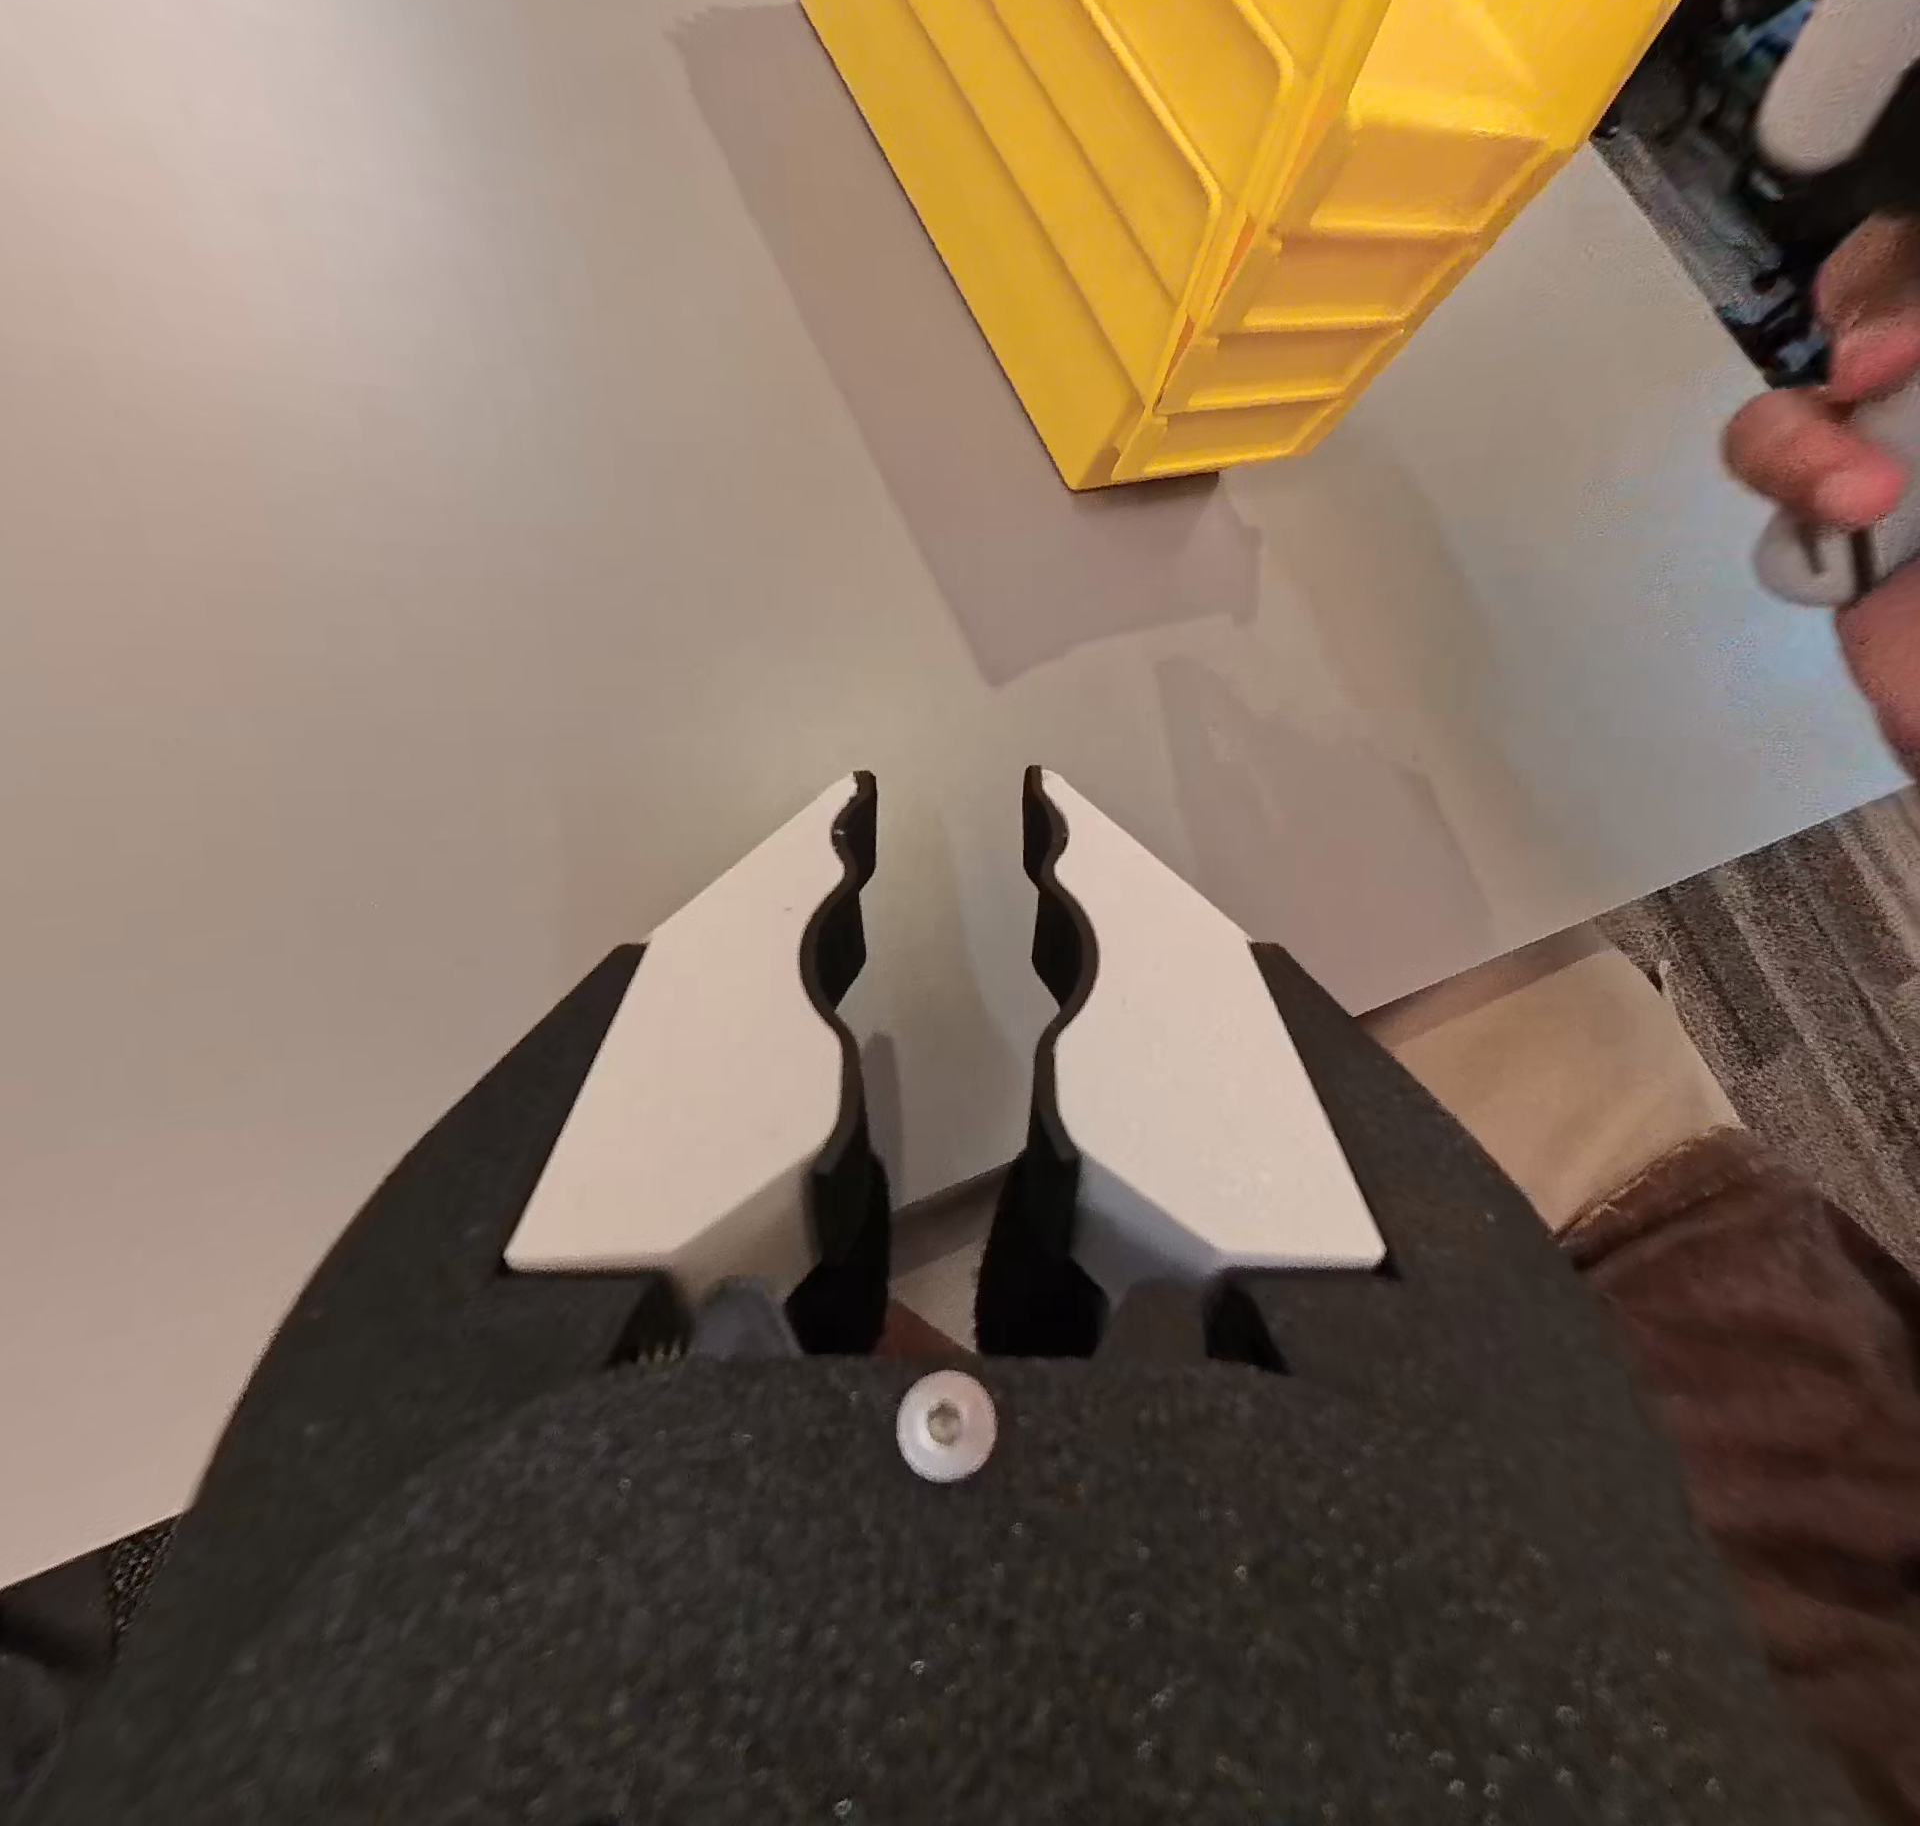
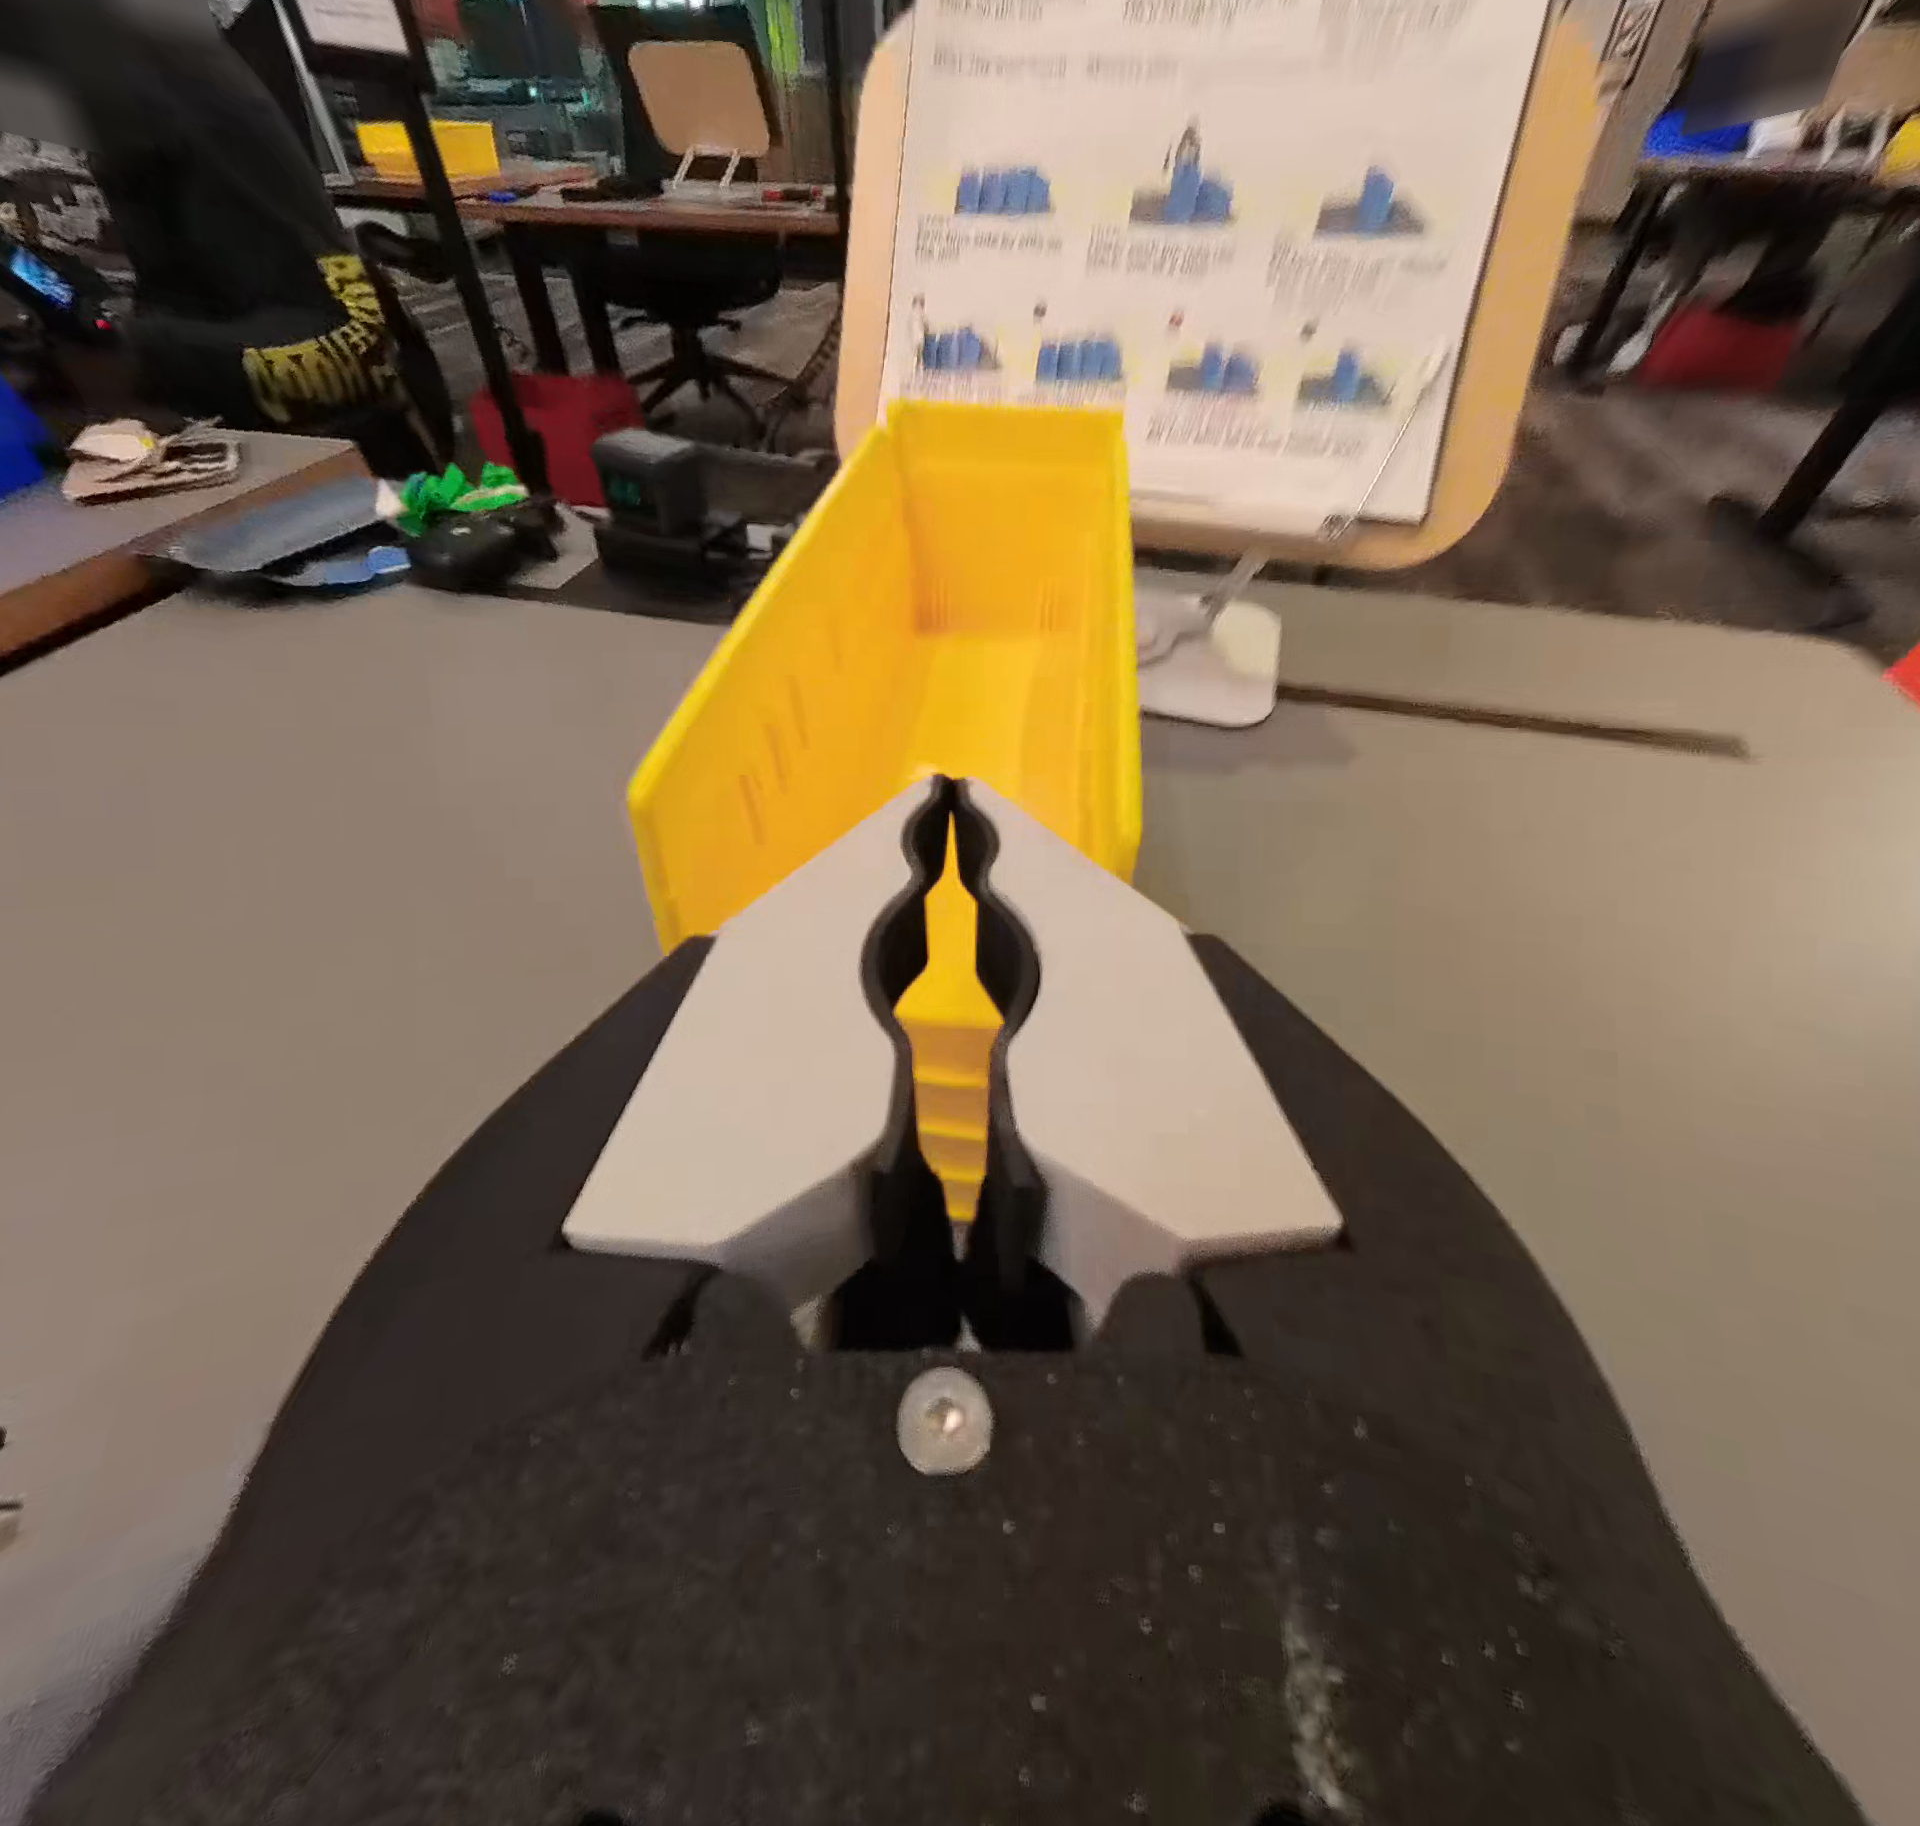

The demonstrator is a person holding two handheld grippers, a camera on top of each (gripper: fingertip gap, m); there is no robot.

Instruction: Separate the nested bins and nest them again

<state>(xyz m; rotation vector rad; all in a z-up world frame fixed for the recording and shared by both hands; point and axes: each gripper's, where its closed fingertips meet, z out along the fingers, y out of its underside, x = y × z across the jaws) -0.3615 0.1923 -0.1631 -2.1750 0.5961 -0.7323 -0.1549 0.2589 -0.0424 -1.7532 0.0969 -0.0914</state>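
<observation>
Yellow bin (image 2: 914, 654) is long and narrow, long axis running straight away from the right gripper (image 2: 948, 789), open top up, far end wall toward the instruction board (image 2: 1195, 176). It looks tipped, left side wall leaning out, though wide-angle blur makes the tilt hard to judge. Near end sits at the fingertips: the stepped front lip shows through the gap between the fingers (image 2: 769, 1038), yellow filling the slot. Right fingers are nearly together, tips almost meeting, pinched on the bin's near edge. Grip looks firm but the exact contact is hidden behind the tips.

Left wrist view: yellow bins (image 1: 1195, 176) at top, well ahead of the left gripper (image 1: 951, 789) and off to its right, seen from the side and corner. Ribbed long wall and stepped end face show, with a second rim line inside the outer one, so two bins appear nested there. Long axis runs diagonally, up-left to down-right. Bottom corner rests on or just above the grey table (image 1: 364, 529); cannot tell which. Left fingers (image 1: 727, 1038) stand apart with a clear gap, holding nothing, touching nothing, over bare table. A hand (image 1: 1849, 446) on a grey handle shows at the right edge.

Grey table (image 2: 312, 841) carries the white board stand (image 2: 1216, 664) behind the bin.
</observation>
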